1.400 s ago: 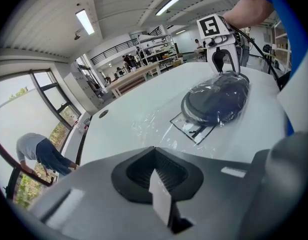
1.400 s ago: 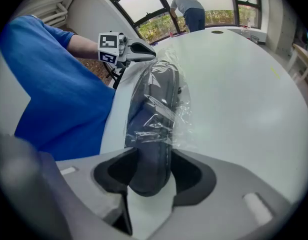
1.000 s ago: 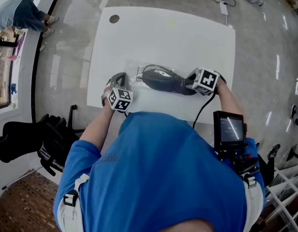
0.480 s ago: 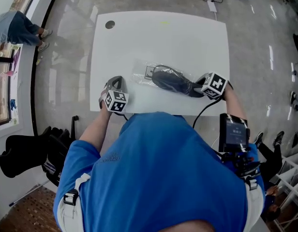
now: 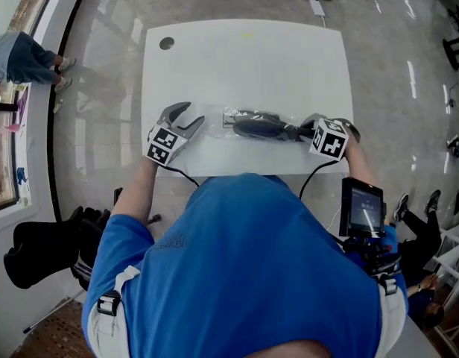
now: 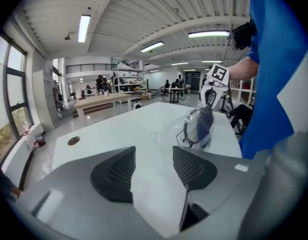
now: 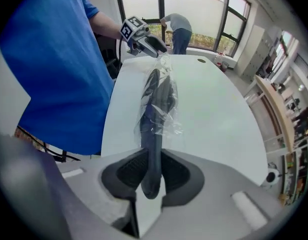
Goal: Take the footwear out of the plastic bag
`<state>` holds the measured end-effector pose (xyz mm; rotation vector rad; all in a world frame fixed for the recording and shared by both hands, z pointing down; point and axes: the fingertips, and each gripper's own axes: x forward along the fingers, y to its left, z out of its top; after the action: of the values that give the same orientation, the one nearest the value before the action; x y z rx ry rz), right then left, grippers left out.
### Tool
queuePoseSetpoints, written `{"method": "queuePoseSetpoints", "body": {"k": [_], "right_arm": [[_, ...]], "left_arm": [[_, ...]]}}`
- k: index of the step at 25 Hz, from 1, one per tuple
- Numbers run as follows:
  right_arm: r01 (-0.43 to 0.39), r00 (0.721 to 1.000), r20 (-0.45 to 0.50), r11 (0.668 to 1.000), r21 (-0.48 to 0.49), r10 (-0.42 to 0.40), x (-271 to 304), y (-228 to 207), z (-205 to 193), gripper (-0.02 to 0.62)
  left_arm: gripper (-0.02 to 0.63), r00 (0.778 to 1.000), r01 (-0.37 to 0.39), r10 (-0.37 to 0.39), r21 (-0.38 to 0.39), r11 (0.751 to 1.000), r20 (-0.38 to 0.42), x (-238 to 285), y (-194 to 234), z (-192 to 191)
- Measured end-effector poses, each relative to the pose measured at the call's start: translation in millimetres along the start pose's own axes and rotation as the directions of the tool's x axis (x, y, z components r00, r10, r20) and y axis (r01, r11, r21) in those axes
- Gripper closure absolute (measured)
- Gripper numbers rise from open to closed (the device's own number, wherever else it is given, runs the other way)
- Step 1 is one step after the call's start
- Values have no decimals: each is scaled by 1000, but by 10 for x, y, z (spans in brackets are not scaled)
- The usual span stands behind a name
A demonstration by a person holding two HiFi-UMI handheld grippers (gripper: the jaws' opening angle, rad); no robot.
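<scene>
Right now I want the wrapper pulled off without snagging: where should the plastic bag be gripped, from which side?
Grip the plastic bag at its loose, flat end past the footwear, coming from the left. The right claw, its jaws just closing, pinches the footwear's bare opposite end; the left claw, just opened and empty, faces that film.

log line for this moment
left gripper: jaws just opened, empty | right gripper: jaws just closing, clamped on shoe | bag: round shoe's far part, on table

Jaws of left gripper [image 6: 154,153] opened; footwear [image 5: 259,127] swung level.
</scene>
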<state>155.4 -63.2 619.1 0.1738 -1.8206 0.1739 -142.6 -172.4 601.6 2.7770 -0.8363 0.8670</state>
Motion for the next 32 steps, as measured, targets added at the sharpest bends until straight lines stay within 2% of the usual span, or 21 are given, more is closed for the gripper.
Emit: {"method": "queuePoseSetpoints", "body": {"k": [4,8,12,14,17,21,22,24,26,27,32], "right_arm": [[53,998,-20,997,-48,-54,-18,-69,0,520],[70,997,-33,996,-47,-71,10,-104,-52,522],[80,996,-42,996,-34,-82,-4,-144,-87,522],[87,995,-47,996,-35,-89,-14,-164,-90,522],[96,994,-54,994,-48,-99,-17,-176,-108,523],[107,992,-58,993,-57,-110,-15,-199,-108,523],[109,992,-58,992,-58,-112,-18,-204,-102,523],[110,992,-55,992,-54,-113,-14,-210,-98,524],[114,992,-50,993,-45,-116,-2,-213,-116,525],[117,992,-49,992,-39,-119,2,-216,-133,525],[130,990,-52,991,-5,-131,-51,-229,-235,526]], "left_arm": [[318,982,184,-184,6,983,-40,123,-154,42],[321,933,351,-353,-46,935,-75,136,-385,46],[319,885,454,-461,-95,886,-67,8,-512,121],[319,887,451,-456,-82,889,-72,-3,-509,141],[310,916,390,-392,-48,920,-80,94,-405,131],[307,904,415,-416,-26,909,-102,243,-467,158],[316,907,407,-406,-19,913,-107,284,-464,173],[457,926,361,-358,1,933,-116,354,-409,187],[549,939,328,-322,28,944,-121,388,-384,178],[574,941,322,-316,38,946,-123,389,-385,169],[583,945,303,-295,39,952,-138,271,-296,121]]}}
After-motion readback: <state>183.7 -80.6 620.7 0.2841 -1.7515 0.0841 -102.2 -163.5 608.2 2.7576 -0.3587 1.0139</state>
